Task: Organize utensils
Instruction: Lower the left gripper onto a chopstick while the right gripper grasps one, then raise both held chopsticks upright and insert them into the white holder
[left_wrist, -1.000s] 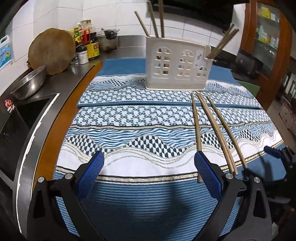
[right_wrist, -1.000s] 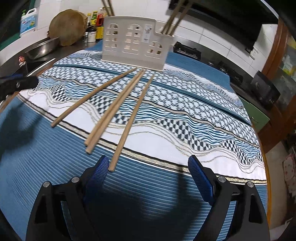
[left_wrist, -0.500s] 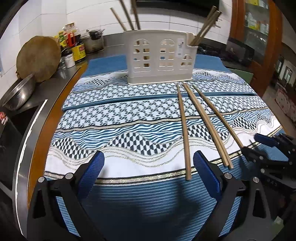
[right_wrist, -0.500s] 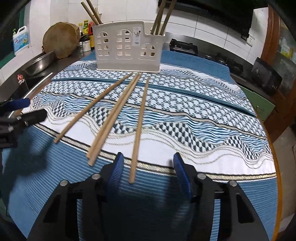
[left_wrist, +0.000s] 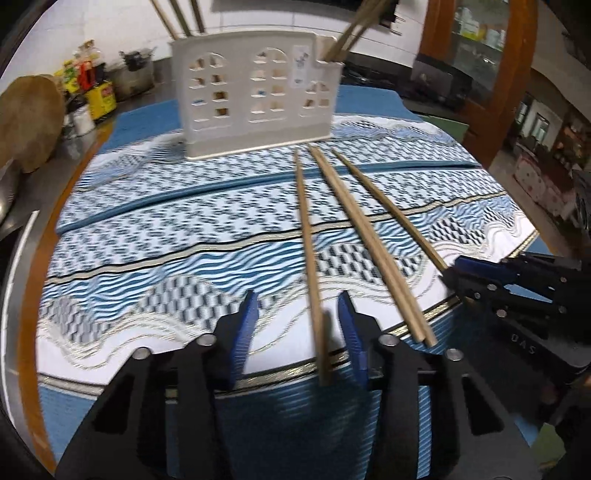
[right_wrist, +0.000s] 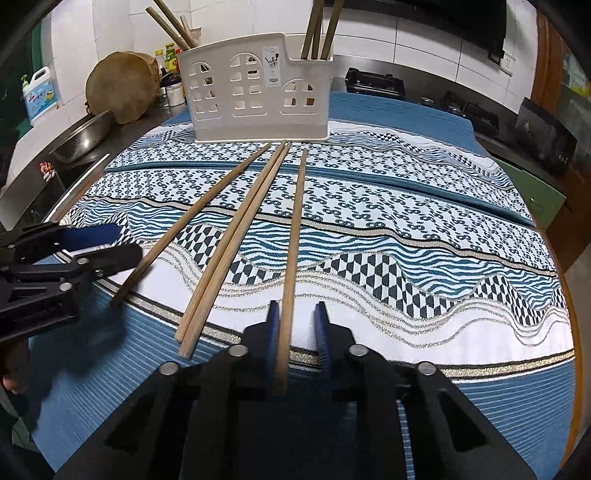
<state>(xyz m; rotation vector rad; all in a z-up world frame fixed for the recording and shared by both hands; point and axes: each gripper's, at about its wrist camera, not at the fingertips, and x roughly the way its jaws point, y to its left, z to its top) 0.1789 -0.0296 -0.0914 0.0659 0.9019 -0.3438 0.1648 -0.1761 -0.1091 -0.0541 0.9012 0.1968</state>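
Jaws of the left gripper (left_wrist: 298, 325) had just been closing around the leftmost chopstick (left_wrist: 308, 254) without yet pinching it; those of the right gripper (right_wrist: 297, 338) had just been closing too, one pad against the rightmost chopstick (right_wrist: 293, 254), the other apart. Several chopsticks already stood in the white holder (right_wrist: 258, 88) at the far end of the patterned cloth (right_wrist: 424, 236) on the table. Four pale, slender wooden sticks lay flat before it, the middle pair (right_wrist: 236, 247) touching; all four were left to stow
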